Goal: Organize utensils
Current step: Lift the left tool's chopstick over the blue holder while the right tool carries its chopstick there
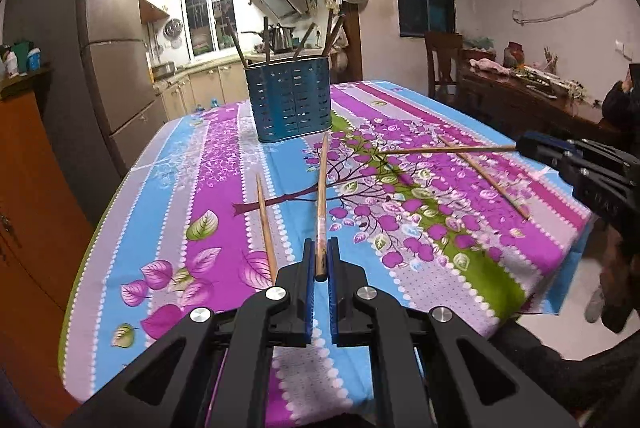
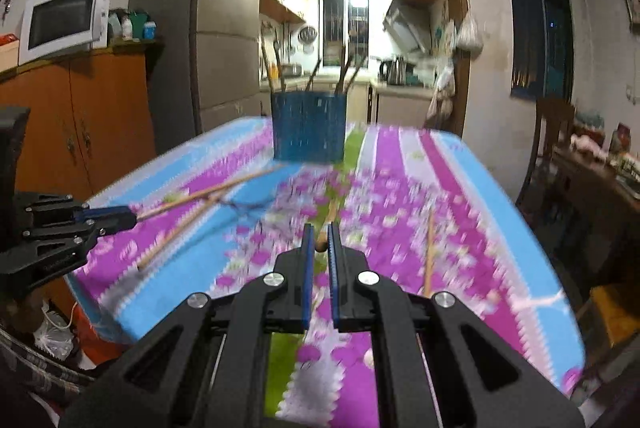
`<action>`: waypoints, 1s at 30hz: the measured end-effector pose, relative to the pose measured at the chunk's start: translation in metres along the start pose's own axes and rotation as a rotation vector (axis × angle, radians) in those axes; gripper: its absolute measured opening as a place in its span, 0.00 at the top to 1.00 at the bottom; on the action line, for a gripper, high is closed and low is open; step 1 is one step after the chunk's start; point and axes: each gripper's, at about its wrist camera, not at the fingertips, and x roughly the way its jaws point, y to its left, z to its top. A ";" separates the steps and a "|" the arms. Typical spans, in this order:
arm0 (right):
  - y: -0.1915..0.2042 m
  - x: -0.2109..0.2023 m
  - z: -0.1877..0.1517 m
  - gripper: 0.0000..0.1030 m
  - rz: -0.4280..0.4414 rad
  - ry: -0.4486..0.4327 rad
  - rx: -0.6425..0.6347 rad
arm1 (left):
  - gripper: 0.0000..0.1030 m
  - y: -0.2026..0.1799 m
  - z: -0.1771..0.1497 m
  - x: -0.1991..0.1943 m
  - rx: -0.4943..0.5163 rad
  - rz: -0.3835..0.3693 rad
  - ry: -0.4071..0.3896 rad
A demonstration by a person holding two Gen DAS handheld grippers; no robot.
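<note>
Two fisheye views along my claws, over a counter (image 1: 520,164) w/ a purple, blue & green floral cloth.

My left claw (image 1: 321,262) is clamped on the thick end of one chopstick (image 1: 322,196); its tip points toward the blue holder (image 1: 289,104) and appears raised off the cloth. My right claw (image 2: 319,240) is also clamped on a chopstick end (image 2: 320,247); that view is motion-blurred, so detail is poor. In the left view the right claw comes in from the right edge, and its chopstick (image 1: 448,149) sticks out level over the cloth.

The holder is a slotted blue tub, upright at the far middle of the counter. Approx five dark-handled utensils (image 1: 240,48) already stand in it, leaning outward.

Progress, as I judge it: partway. Some items are in the holder; two chopsticks are in my claws, not yet dropped in. Two more lie loose on the cloth: one (image 1: 266,224) just left of my left claw, one (image 1: 484,176) diagonal on the right side, well apart from the holder. So four chopsticks are left to put in, incl. the two I hold. I can't tell if anything else is left outside these views.
</note>
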 end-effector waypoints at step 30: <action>-0.024 0.020 0.075 0.95 0.093 -0.058 0.001 | 0.93 0.046 0.109 0.008 -0.016 -0.168 0.161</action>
